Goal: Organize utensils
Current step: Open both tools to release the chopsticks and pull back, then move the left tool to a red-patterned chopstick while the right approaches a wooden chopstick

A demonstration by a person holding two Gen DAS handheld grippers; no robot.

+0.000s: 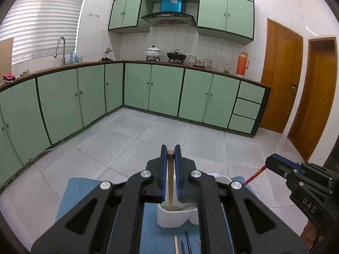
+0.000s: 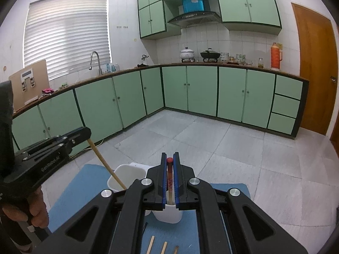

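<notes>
My left gripper (image 1: 170, 151) is shut on a plain wooden chopstick (image 1: 170, 182). The stick hangs upright with its lower end inside a white holder (image 1: 173, 217) on the blue mat (image 1: 84, 194). In the right wrist view the same stick (image 2: 106, 167) slants down into the left white cup (image 2: 127, 174). My right gripper (image 2: 169, 156) is shut on a red-topped chopstick (image 2: 169, 175), whose lower end reaches into the white cup (image 2: 167, 214) just below. From the left wrist view, the right gripper (image 1: 272, 160) shows at the right edge with the red chopstick (image 1: 254, 174).
Loose wooden sticks (image 2: 151, 244) and dark blue chopsticks (image 1: 187, 241) lie on the mat's near part. A person's hand (image 2: 36, 207) grips the left tool. Beyond the mat are grey floor tiles and green kitchen cabinets (image 1: 161, 89).
</notes>
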